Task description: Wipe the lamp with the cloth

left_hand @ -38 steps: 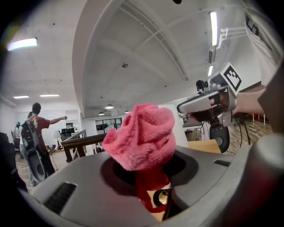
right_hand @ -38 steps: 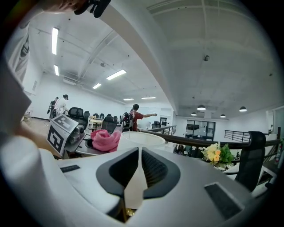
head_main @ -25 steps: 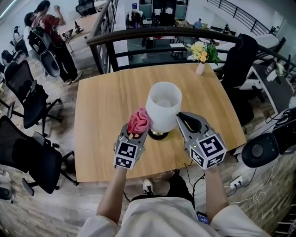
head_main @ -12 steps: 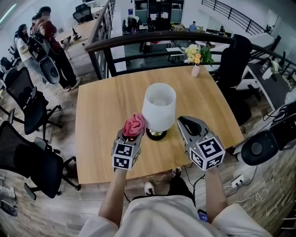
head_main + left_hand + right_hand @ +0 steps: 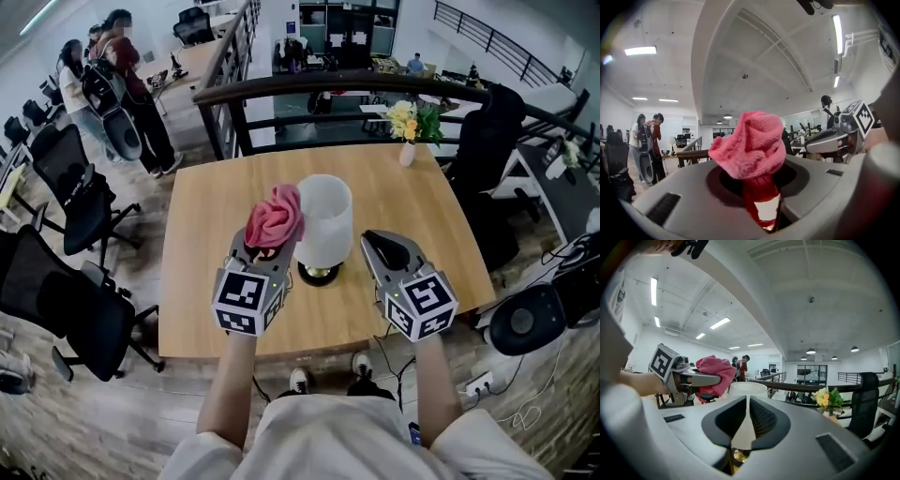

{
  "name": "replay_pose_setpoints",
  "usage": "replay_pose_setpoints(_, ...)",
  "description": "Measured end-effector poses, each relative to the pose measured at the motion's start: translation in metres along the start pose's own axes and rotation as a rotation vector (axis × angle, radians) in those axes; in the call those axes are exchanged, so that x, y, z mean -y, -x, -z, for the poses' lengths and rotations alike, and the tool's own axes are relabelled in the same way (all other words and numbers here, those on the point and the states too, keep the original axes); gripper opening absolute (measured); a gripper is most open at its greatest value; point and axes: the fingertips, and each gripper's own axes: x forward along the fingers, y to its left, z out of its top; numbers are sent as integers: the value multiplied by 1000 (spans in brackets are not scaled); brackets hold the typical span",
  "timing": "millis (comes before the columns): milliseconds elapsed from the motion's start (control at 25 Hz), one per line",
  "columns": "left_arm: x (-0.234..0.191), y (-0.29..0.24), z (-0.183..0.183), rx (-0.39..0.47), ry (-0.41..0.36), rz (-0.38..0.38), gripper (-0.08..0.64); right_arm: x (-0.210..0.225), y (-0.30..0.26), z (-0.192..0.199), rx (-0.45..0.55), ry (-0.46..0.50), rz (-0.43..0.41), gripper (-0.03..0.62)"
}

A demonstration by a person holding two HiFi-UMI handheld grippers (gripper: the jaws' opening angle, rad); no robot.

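A white lamp [image 5: 325, 220] with a cylinder shade and a brass base [image 5: 319, 275] stands on the wooden table [image 5: 216, 206]. My left gripper [image 5: 272, 240] is shut on a bunched pink cloth [image 5: 275, 217], held up against the shade's upper left side. In the left gripper view the cloth [image 5: 750, 143] bulges out above the jaws. My right gripper [image 5: 373, 239] hovers just right of the lamp, its jaws shut with nothing in them. The right gripper view shows the shade [image 5: 747, 389] straight ahead and the cloth [image 5: 715, 373] to its left.
A small vase of flowers [image 5: 409, 127] sits at the table's far right corner. Black office chairs [image 5: 66, 197] stand left of the table and another [image 5: 487, 141] at the right. A dark railing [image 5: 328, 84] runs behind. People [image 5: 122, 84] stand at the far left.
My left gripper has lifted the cloth from low beside the lamp up to the top of the shade. The right gripper has stayed about where it was.
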Motion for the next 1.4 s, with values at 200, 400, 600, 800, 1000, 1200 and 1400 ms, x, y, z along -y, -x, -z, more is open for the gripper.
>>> replay_pose_setpoints(200, 12, -20, 7, -63, -17, -24, 164, 5, -5, 2, -5, 5, -65, 44)
replay_pose_setpoints(400, 18, -21, 24, -81, -6, -75, 168, 18, -7, 17, -25, -7, -96, 44)
replay_pose_setpoints(600, 20, -19, 37, -98, 39, -123, 170, 29, -9, 20, -28, -11, -127, 44)
replay_pose_setpoints(800, 25, -19, 63, -144, 57, -152, 170, 34, -12, 21, -23, -17, -149, 44)
replay_pose_setpoints(1000, 29, -19, 94, -182, 98, -159, 170, 32, -15, 27, -34, -18, -170, 44)
replay_pose_setpoints(1200, 31, -15, 120, -214, 135, -159, 172, 29, -15, 31, -45, -21, -180, 44)
replay_pose_setpoints(1400, 33, -11, 147, -269, 183, -169, 170, 29, -16, 33, -50, -28, -194, 44)
